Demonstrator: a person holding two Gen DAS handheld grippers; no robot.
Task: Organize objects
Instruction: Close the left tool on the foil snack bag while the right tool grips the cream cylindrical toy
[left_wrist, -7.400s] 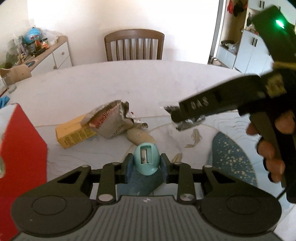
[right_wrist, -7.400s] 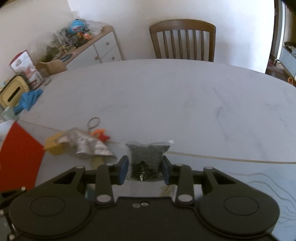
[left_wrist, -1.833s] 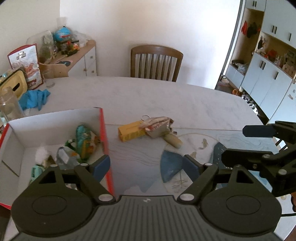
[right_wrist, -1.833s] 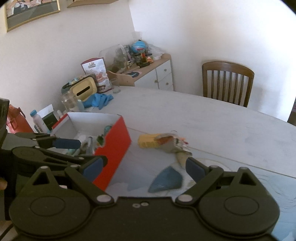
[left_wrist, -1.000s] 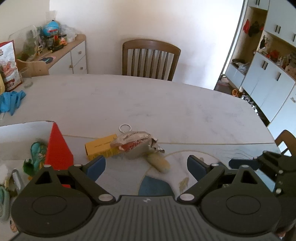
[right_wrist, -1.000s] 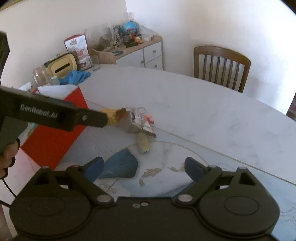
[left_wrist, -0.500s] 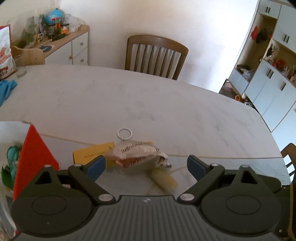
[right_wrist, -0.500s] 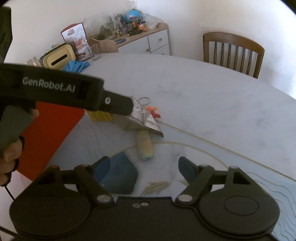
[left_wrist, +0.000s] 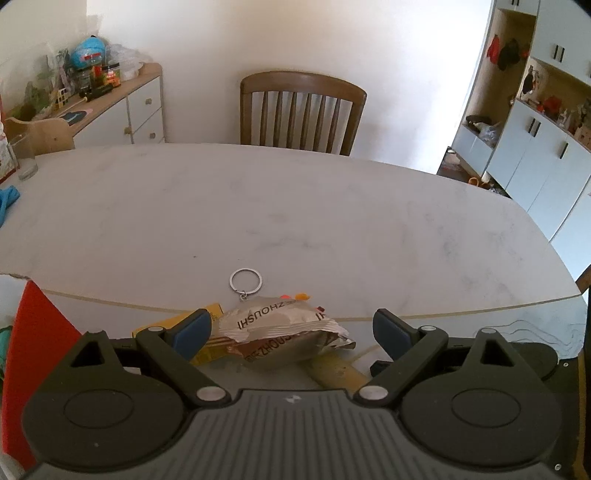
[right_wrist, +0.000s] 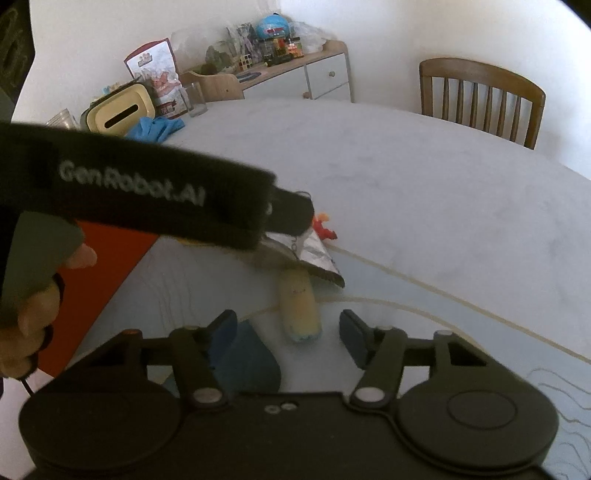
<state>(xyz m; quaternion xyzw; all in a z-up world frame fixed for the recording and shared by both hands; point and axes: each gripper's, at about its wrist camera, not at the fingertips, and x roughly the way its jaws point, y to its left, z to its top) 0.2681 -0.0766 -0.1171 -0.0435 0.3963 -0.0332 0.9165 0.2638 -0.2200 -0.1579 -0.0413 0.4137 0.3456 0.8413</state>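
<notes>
A crumpled silver and brown snack packet (left_wrist: 280, 328) lies on the table between the wide-apart pads of my left gripper (left_wrist: 291, 328), which is open and not touching it. Under the packet are a yellow box (left_wrist: 207, 343) and a cream cylinder (left_wrist: 336, 373). In the right wrist view that cylinder (right_wrist: 299, 310) lies lengthwise between the closing jaws of my right gripper (right_wrist: 288, 328), with gaps on both sides. The left gripper (right_wrist: 291, 218), held by a hand (right_wrist: 33, 306), reaches in over the packet (right_wrist: 314, 258). A key ring (left_wrist: 245, 279) and an orange toy (right_wrist: 324, 229) lie just beyond.
A red-sided box (left_wrist: 33, 354) stands at the left, close to the pile. A wooden chair (left_wrist: 301, 110) is at the far side of the white table (left_wrist: 332, 221). A glass (right_wrist: 195, 99), a blue cloth (right_wrist: 155, 127) and a yellow container (right_wrist: 118, 112) sit at the table's far left.
Both grippers have come down and closer to the pile. The right jaws have narrowed around the cream cylinder. The left gripper now reaches over the snack packet, still wide.
</notes>
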